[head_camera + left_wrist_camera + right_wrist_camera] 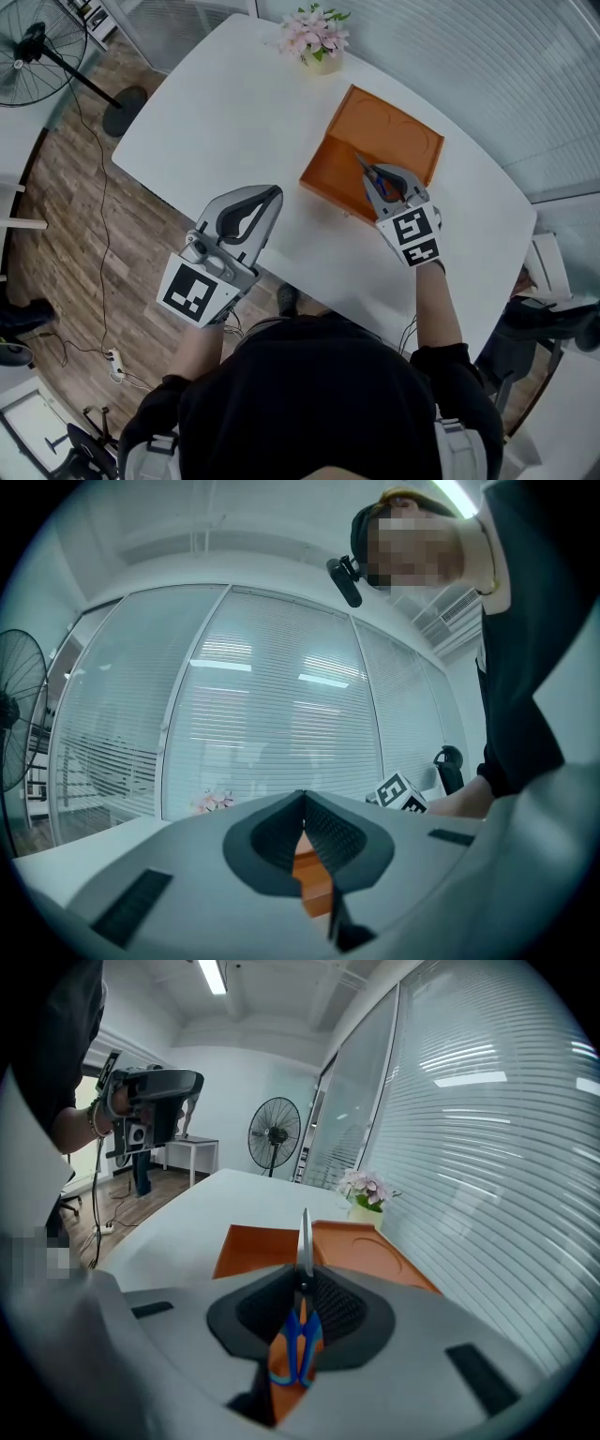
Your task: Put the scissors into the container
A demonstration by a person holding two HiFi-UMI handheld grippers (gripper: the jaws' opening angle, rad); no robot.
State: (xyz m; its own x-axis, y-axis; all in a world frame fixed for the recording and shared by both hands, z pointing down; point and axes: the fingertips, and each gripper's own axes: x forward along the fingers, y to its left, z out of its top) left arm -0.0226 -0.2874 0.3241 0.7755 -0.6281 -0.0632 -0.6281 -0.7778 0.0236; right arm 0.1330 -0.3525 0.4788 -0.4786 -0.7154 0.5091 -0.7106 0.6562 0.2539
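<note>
R tool [304, 1283] grips scissors [298, 1340] w/ blue handles, steel blades, over orange container [386, 129]; L tool [304, 803] clenched.

The desk [225, 122] is bare over its whole left half, open to reach from the near and left edges. The container [394, 136] sits toward the right edge, open-topped, its floor bare. Only the right gripper [373, 178], clamped on the scissors [364, 167], hangs over its near wall. The flowers [317, 39] stand at the far edge, near the container's far corner. The left gripper [270, 197], jaws together, hangs over the near edge, well apart from the container.
</note>
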